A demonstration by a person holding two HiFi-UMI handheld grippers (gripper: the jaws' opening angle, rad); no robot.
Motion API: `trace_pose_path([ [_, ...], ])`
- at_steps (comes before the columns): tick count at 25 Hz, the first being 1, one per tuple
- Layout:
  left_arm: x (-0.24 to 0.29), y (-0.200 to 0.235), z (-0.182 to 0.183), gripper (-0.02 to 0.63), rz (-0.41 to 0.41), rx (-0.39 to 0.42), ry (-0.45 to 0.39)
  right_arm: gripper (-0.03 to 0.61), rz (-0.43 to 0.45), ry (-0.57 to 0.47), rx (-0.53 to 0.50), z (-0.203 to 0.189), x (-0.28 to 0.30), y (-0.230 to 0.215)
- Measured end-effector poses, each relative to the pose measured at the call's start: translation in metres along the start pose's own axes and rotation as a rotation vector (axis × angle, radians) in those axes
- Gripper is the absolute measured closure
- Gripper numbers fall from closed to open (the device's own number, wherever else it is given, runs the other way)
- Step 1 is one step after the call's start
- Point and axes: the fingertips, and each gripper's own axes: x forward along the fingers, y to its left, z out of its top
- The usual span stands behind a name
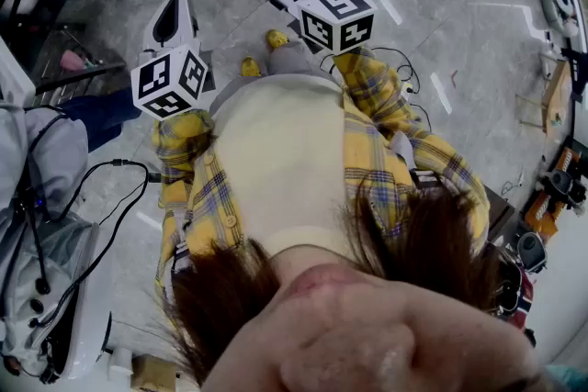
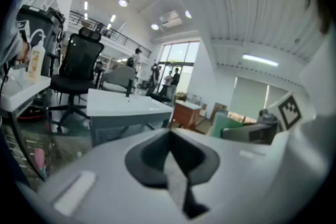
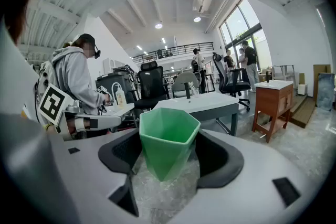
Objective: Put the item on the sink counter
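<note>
A green cup (image 3: 168, 134) is gripped between the wide-set jaws of the right hand-held gripper (image 3: 170, 147) and carried in mid-air above the grey floor (image 1: 441, 14), in front of a person in a yellow checked shirt (image 1: 386, 151). The left hand-held gripper (image 2: 169, 144) is held alongside, its jaws closed together with nothing between them. A black office chair (image 3: 152, 86) and a wooden cabinet (image 3: 273, 102) are seen beyond the cup.

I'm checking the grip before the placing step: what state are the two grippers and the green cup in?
left gripper: shut, nothing between its jaws.
right gripper: shut on the green cup, jaws wide apart.
green cup: upright, open end up, looks empty, carried in the air above the floor.
</note>
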Motion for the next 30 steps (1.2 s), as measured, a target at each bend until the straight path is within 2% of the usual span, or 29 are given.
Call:
trace_pose_path([
  [10,0.002,0.012,0.001,0.607,0.007,-0.011,0.006,0.282,0.0,0.014,0.035,0.002,0.011,-0.002],
  [20,0.013,0.019,-0.01,0.607,0.033,-0.031,0.028,0.282,0.003,0.05,-0.002,-0.003,0.026,-0.016],
  [24,0.028,0.026,-0.016,0.607,0.062,-0.035,0.035,0.282,0.016,0.047,-0.011,-0.002,0.044,-0.032],
  [30,0.074,0.025,-0.001,0.607,0.084,-0.004,0.038,0.282,0.069,0.041,-0.014,0.011,0.071,-0.059],
])
